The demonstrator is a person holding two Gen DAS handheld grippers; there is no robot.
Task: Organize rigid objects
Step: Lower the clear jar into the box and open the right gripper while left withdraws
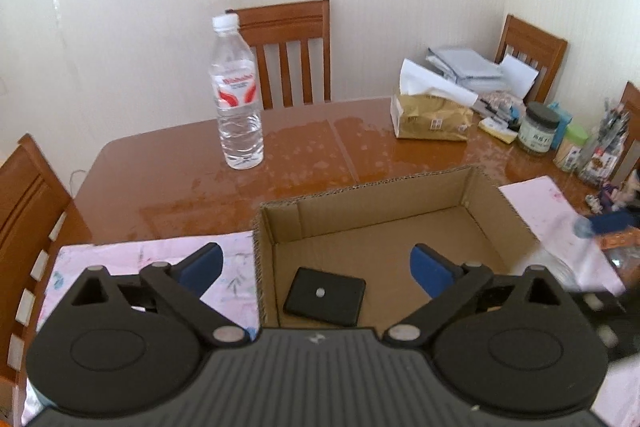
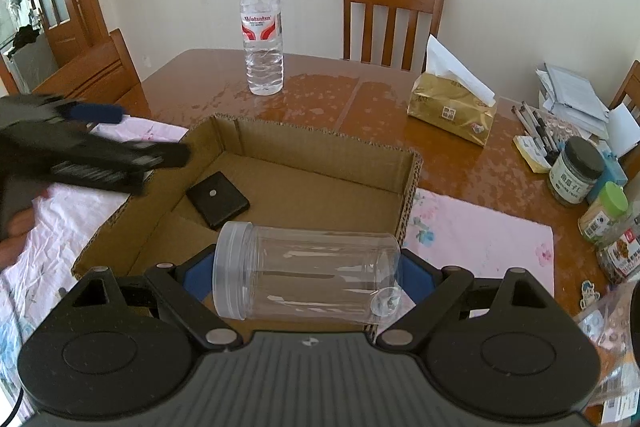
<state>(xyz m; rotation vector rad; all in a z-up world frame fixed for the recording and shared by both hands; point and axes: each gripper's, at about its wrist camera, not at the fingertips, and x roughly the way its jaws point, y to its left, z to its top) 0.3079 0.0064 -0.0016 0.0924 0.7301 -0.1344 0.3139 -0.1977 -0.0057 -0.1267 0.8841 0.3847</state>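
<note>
- Right wrist view: the right tongs [image 2: 306, 273] are clamped on a clear plastic jar [image 2: 306, 271], which lies sideways between the blue pads, its threaded mouth to the left and its base to the right.
- The jar hangs over the near edge of the open cardboard box [image 2: 320, 155], which sits on the table [image 2: 460, 163] partly over a pink floral cloth [image 2: 480, 235].
- A flat black pad [image 2: 218, 199] already lies on the box floor, toward its left near corner.
- Left wrist view: the left tongs [image 1: 318, 267] stand wide apart and hold nothing, hovering above the near left part of the box; the black pad shows between their fingers.
- The step in hand looks like setting the jar into the box. To do it well, the jar should travel farther in over the bare floor right of the black pad, come down low, and only then be let go.
- Lying on its side the jar will likely roll, so resting it against a box wall would keep it put.
- The left tongs hang near the box and are best kept out of the right tongs' path.
- A water bottle [image 2: 262, 35] stands well apart on the far side of the table.
</note>
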